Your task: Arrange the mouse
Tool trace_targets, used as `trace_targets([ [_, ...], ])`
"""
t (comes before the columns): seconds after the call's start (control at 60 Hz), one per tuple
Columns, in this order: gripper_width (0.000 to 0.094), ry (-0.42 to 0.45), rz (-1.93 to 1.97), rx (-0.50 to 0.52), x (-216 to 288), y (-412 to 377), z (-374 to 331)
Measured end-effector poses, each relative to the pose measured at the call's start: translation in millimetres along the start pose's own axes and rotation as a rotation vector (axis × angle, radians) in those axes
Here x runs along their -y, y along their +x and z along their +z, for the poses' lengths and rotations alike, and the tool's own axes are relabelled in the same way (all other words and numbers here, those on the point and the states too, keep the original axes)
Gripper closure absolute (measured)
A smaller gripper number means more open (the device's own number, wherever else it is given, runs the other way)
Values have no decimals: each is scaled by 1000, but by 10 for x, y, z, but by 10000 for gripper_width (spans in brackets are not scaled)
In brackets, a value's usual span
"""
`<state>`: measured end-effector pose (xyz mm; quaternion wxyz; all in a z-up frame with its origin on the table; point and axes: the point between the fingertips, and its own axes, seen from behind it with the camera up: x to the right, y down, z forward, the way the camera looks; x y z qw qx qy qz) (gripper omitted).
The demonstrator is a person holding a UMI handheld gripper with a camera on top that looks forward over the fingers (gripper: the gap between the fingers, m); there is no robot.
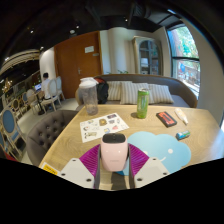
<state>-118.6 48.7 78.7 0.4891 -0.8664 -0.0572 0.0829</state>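
A pale pink computer mouse (pixel 114 152) with a dark top end sits between my two fingers, whose purple pads (pixel 90 160) press against both its sides. My gripper (pixel 113 168) is shut on the mouse and holds it above the wooden table (pixel 85 142). A light blue mouse mat (pixel 160 146) lies on the table just ahead and to the right of the fingers.
A printed sheet (pixel 101 125) lies ahead to the left. A green can (pixel 143 100) and a clear jar (pixel 90 97) stand farther back. A small red-and-dark object (pixel 166 119) and a dark item (pixel 182 133) lie at the right. A sofa (pixel 140 88) runs beyond the table.
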Motion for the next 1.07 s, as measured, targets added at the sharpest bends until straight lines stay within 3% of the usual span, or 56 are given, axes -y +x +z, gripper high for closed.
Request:
trace_targets([
  [0.083, 542, 56, 4, -93, 197, 714, -29],
  [0.2, 543, 5, 8, -167, -60, 1455, 86],
  [0.467, 520, -96, -12, -114, -594, 1629, 362],
  [0.567, 436, -89, -9, -115, -623, 1631, 396],
  [0.633, 397, -141, 7, -128, -665, 1627, 355],
  [0.733, 189, -212, 28, -179, -675, 1638, 208],
  [0.9, 100, -225, 40, -276, -538, 1421, -295],
  [1.067, 89, -255, 101, -423, -667, 1095, -970],
])
